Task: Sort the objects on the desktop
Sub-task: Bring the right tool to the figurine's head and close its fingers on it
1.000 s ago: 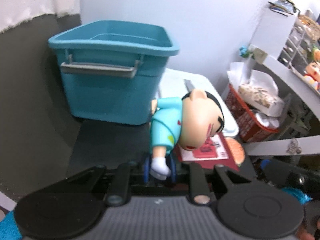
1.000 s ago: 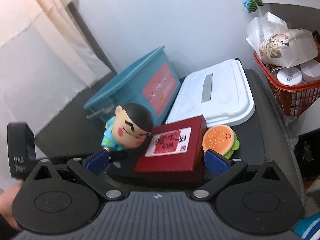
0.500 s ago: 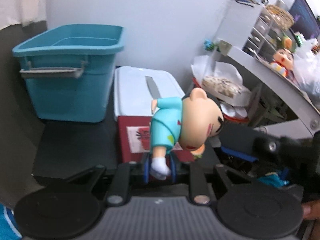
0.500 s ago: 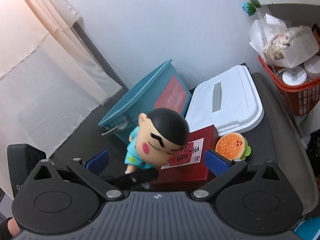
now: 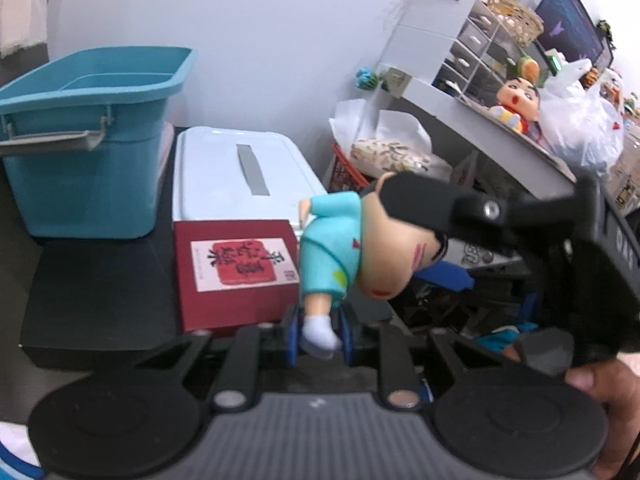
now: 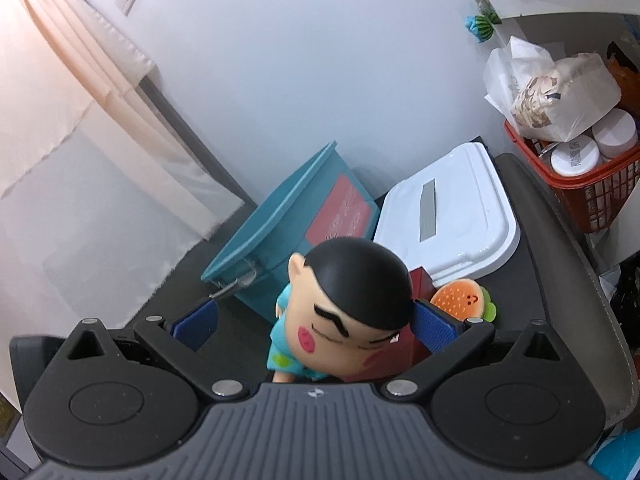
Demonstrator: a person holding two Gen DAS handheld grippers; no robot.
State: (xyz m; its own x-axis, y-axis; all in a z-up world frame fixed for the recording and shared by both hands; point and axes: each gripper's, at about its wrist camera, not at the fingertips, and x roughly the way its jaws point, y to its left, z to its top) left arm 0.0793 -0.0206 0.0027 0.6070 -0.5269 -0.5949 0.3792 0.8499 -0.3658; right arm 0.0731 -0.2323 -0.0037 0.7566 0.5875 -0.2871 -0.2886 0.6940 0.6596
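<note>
My left gripper (image 5: 318, 334) is shut on the white-socked foot of a cartoon boy figurine (image 5: 352, 248) in a teal outfit, holding it tilted in the air. My right gripper (image 6: 316, 320) is open, its blue pads on either side of the figurine's head (image 6: 352, 284), the right pad close to it. A dark red box (image 5: 236, 268) lies on the black table. An orange burger toy (image 6: 464, 298) sits beside it. The teal bin (image 5: 92, 136) stands at the back left, with its white lid (image 5: 240, 172) lying next to it.
A red basket (image 6: 580, 204) with jars and a paper bag stands off the table's right side. A grey shelf (image 5: 500, 128) with drawers, a second doll and plastic bags rises at the right. A curtain (image 6: 60, 92) hangs at the left.
The left gripper carried the figurine rightward, away from the bin and over the red box's edge. The right gripper rose and closed in, so its open fingers now flank the figurine's head.
</note>
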